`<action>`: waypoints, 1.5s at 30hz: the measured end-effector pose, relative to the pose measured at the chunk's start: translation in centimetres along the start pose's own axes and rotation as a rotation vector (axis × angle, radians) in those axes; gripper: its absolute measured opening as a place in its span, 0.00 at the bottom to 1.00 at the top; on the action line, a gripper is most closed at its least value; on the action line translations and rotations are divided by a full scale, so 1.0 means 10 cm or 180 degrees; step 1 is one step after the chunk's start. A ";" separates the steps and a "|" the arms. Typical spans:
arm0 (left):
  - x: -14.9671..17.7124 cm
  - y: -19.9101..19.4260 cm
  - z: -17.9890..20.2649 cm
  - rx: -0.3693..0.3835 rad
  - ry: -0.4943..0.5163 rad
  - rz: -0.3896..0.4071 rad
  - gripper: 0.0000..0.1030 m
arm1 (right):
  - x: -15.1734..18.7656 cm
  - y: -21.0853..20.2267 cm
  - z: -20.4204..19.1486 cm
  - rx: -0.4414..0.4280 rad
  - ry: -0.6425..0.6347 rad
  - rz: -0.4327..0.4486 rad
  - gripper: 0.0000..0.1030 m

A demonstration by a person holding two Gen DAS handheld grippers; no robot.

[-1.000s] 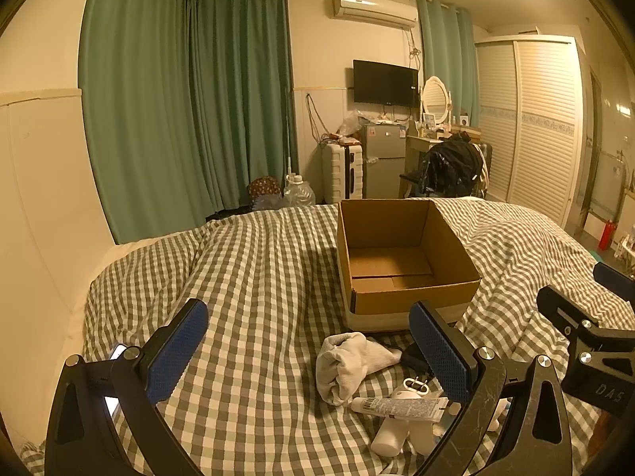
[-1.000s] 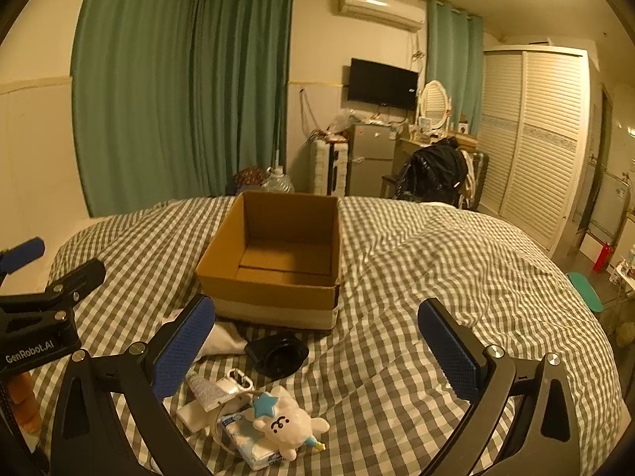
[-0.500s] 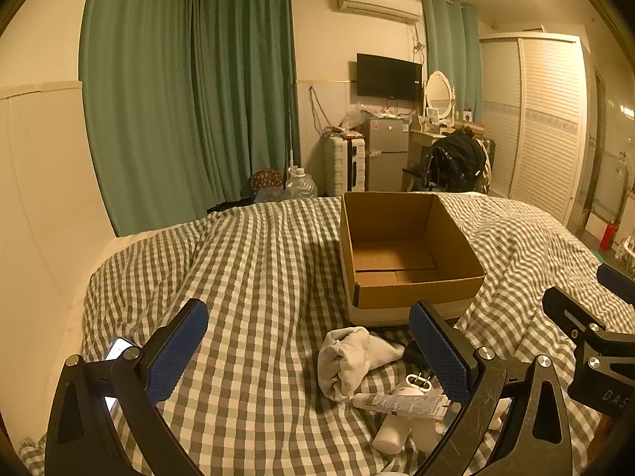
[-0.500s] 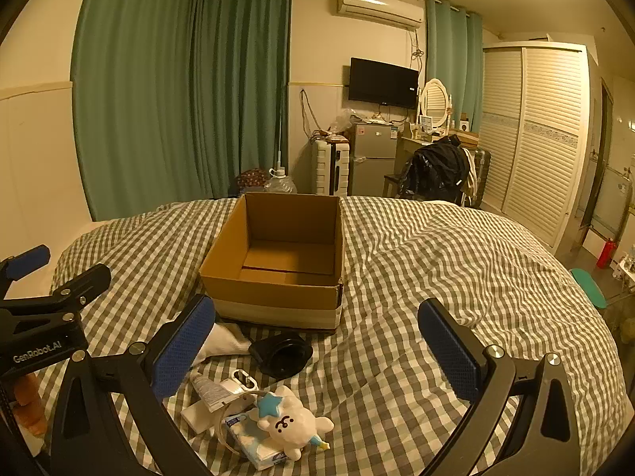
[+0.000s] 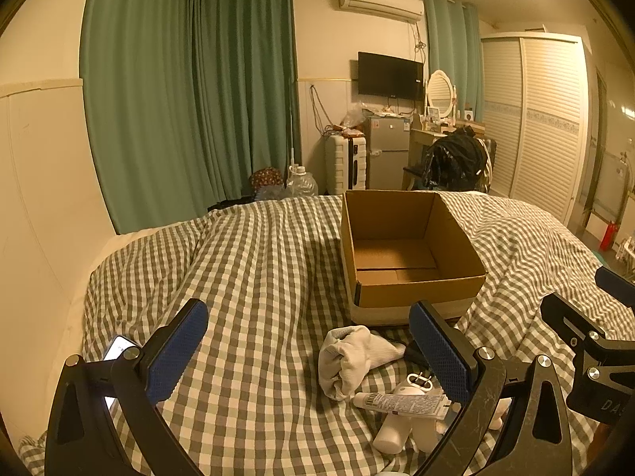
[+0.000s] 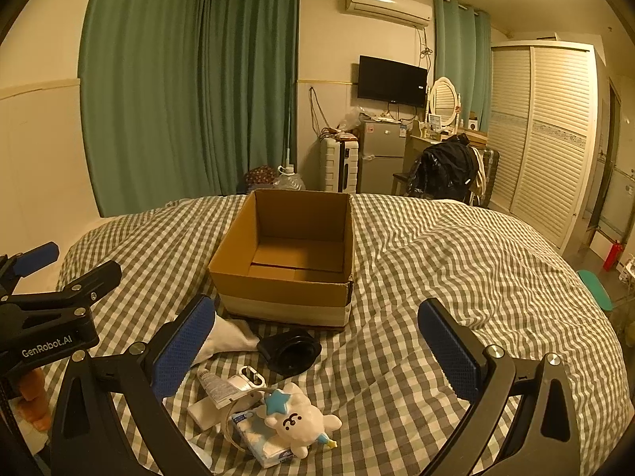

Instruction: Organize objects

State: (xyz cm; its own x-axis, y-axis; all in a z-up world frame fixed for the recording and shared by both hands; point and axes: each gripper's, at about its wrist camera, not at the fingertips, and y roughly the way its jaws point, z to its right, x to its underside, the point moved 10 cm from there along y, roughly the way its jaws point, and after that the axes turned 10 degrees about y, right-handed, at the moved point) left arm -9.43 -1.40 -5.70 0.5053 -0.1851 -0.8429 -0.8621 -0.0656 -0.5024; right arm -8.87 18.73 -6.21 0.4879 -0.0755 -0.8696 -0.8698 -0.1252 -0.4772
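Both rigs tipped down a touch, left gripper (image 5: 305,353) and right gripper (image 6: 317,351) gaping empty over the bed (image 6: 456,277), cardboard box (image 6: 289,265) mid-bed still bare, sock (image 5: 349,357), tube (image 5: 401,400), plush (image 6: 299,420), tissue pack (image 6: 262,440) waiting just beside its near wall, so nothing sorted yet.

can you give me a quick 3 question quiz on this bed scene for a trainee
1. True or false: the cardboard box already has items in it.
2. Which lies closest to the box's front wall? A) plush toy B) black cup C) tissue pack
3. Fill in: the left gripper and the right gripper are both ____, holding nothing.

Key: 1 false, the box is empty. 2 B. 3 open.
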 end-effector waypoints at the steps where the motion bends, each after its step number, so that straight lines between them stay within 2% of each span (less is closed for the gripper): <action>1: 0.00 0.00 0.00 -0.0002 0.0000 -0.0001 1.00 | 0.00 0.00 0.00 0.0005 -0.0003 -0.0003 1.00; 8: 0.00 0.00 0.01 0.0032 -0.0016 -0.0030 1.00 | -0.01 0.02 0.03 0.0115 -0.0053 -0.0016 1.00; 14: -0.04 -0.05 -0.03 0.0027 -0.0085 -0.0051 1.00 | -0.09 -0.02 0.03 0.0103 -0.0071 -0.0005 1.00; 25: -0.03 -0.35 0.09 0.0023 -0.0020 -0.0103 1.00 | -0.30 -0.45 -0.04 -0.0142 -0.0129 0.0189 1.00; 28: 0.09 -0.39 0.13 0.0023 -0.0003 -0.0176 1.00 | -0.20 -0.54 -0.07 -0.0230 -0.0202 0.0117 1.00; 33: 0.36 -0.32 0.26 0.0012 0.0094 -0.0384 1.00 | 0.11 -0.55 0.02 -0.0200 -0.0290 -0.0061 1.00; 40: 0.79 -0.07 0.50 0.0056 0.0279 -0.0663 1.00 | 0.52 -0.31 0.20 -0.0101 -0.0268 -0.0394 1.00; 45: 0.96 0.17 0.52 0.0080 0.0360 -0.0817 1.00 | 0.73 -0.04 0.28 -0.0087 -0.0261 -0.0626 0.99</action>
State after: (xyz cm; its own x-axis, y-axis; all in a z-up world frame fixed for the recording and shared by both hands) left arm -5.86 1.82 -15.64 0.6984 -0.2739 -0.6612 -0.7045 -0.1003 -0.7026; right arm -5.11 20.97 -12.73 0.6395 0.0337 -0.7681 -0.7557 -0.1564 -0.6360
